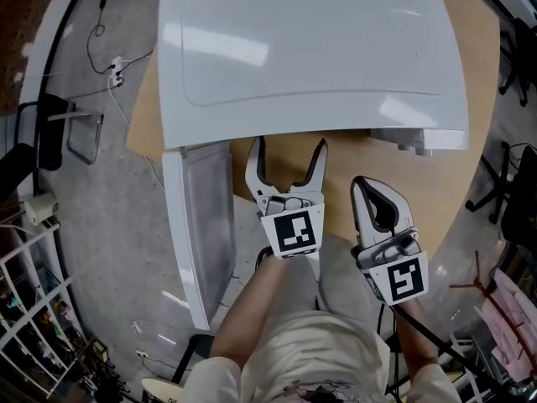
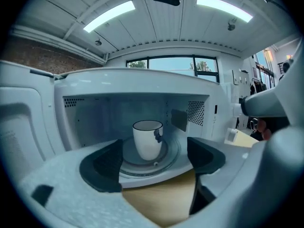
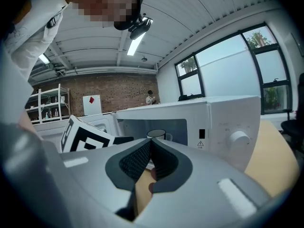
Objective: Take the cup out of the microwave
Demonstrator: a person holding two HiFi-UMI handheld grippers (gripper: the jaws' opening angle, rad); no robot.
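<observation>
A white cup with a dark rim stands upright on the glass turntable inside the open white microwave. In the head view the microwave's top hides the cup. My left gripper is open in front of the cavity mouth, short of the cup, with nothing between its pads. In the left gripper view the cup sits centred beyond that gripper. My right gripper is shut and empty, lower and to the right, in front of the control panel. From the right gripper view the cup shows past the tips.
The microwave door hangs open to the left, beside my left gripper. The microwave stands on a round wooden table. A control knob is on the panel at the right. Cables and a shelf are on the floor at the left.
</observation>
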